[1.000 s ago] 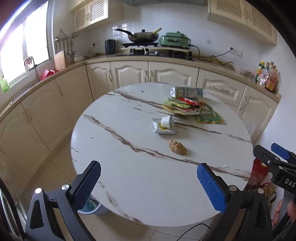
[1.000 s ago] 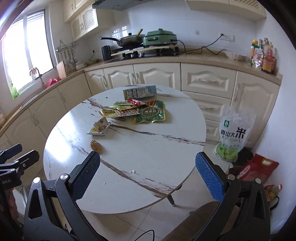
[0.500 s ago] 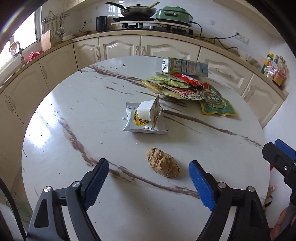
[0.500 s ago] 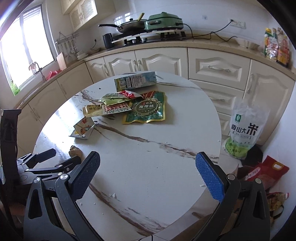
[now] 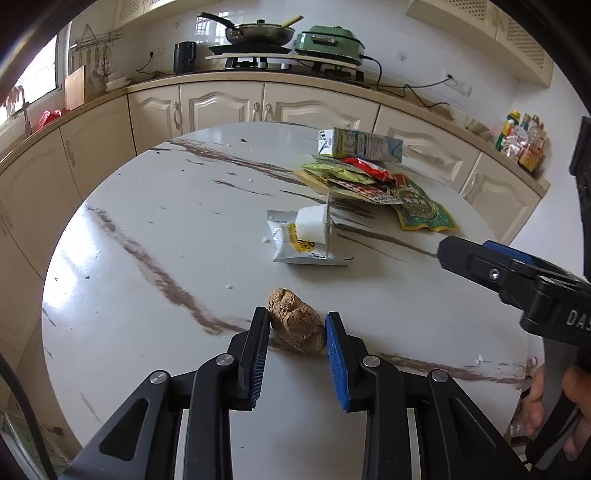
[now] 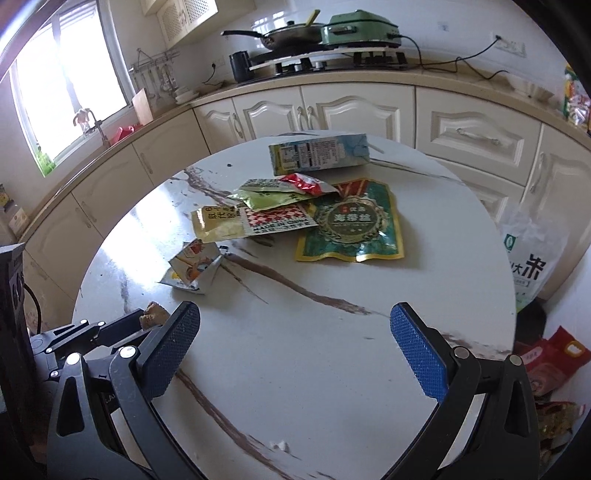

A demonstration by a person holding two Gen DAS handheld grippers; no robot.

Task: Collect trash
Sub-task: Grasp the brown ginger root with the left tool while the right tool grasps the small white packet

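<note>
A brown crumpled lump (image 5: 295, 325) lies on the round marble table (image 5: 147, 229). My left gripper (image 5: 295, 325) is shut on it, one pad on each side; the lump also peeks out in the right wrist view (image 6: 153, 314). A small white carton on a flattened wrapper (image 5: 308, 236) lies beyond. A pile of snack wrappers (image 6: 314, 214) and a milk carton (image 6: 317, 153) lie at the far side. My right gripper (image 6: 295, 332) is open and empty over the table's near right part.
Cream kitchen cabinets (image 5: 258, 107) curve behind the table. A bag of rice (image 6: 532, 258) and red bags (image 6: 550, 365) stand on the floor to the right. A stove with a pan (image 5: 258, 33) is on the counter.
My left gripper moved forward and down to the brown lump and shut on it. My right gripper moved in closer over the table and stayed open.
</note>
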